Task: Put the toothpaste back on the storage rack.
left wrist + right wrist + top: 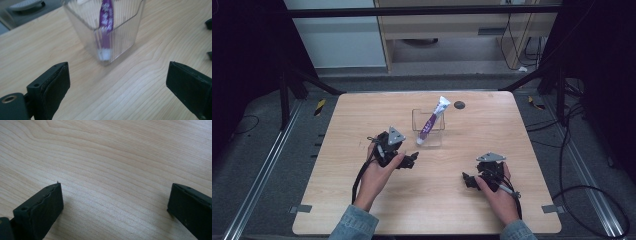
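A clear ribbed plastic cup [428, 127] stands near the middle of the wooden table [362, 210], and a purple and white toothpaste tube [432, 120] leans in it, cap down, its flat end sticking out to the upper right. My left gripper [413, 159] is just left of and nearer than the cup, open, with nothing between its jaws. In the left gripper view the cup [117, 37] and the tube [106, 22] lie straight ahead between the wide-apart pads [56, 85]. My right gripper [467, 181] rests low at the front right, open over bare wood [112, 170].
A small dark round disc [459, 105] lies on the table behind the cup to the right. Black frame legs and cables stand on the floor around the table. A person's two hands and denim sleeves [354, 225] reach in from the front edge.
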The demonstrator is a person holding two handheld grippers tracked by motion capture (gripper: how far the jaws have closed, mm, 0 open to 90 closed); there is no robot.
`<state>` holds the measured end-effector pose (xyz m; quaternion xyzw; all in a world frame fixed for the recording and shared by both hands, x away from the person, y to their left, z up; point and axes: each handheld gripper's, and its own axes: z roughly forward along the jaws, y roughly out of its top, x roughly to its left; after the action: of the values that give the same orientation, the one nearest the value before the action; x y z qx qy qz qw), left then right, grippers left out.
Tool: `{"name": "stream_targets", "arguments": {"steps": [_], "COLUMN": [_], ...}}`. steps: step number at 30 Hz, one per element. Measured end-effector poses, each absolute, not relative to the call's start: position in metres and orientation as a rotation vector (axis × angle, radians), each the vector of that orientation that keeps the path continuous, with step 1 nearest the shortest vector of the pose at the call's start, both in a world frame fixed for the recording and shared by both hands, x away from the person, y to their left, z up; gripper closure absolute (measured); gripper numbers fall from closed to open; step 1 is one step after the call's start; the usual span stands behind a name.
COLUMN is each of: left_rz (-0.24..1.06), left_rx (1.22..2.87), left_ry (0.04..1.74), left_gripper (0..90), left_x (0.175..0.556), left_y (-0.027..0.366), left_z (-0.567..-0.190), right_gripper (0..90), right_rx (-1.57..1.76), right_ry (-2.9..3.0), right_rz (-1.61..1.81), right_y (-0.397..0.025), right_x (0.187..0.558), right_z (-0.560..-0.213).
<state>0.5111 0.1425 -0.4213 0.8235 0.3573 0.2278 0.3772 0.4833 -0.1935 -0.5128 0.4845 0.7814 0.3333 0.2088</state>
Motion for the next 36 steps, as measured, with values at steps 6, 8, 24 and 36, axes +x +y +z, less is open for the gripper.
{"name": "stream_targets", "arguments": {"steps": [6, 8, 24, 36], "left_rz": [0.579, 0.575, 0.600, 0.647], "left_rx": [2.100, 2.106, 2.085, 2.036], "left_ry": [0.996, 1.022, 1.200, 1.318], "left_gripper": [5.2, 5.2, 5.4, 5.4], "left_x": [0.511, 0.512, 0.517, 0.513], "left_y": [0.170, 0.178, 0.236, 0.268], "left_z": [-0.438, -0.444, -0.470, -0.483], "right_gripper": [0.4, 0.4, 0.4, 0.4], "right_rx": [1.348, 1.349, 1.349, 1.349], "right_ry": [2.173, 2.173, 2.173, 2.173], "right_rz": [0.927, 0.928, 0.928, 0.928], "right_y": [-0.193, -0.193, -0.193, -0.193], "right_x": [0.483, 0.483, 0.483, 0.483], "right_z": [-0.513, -0.513, -0.513, -0.513]}}
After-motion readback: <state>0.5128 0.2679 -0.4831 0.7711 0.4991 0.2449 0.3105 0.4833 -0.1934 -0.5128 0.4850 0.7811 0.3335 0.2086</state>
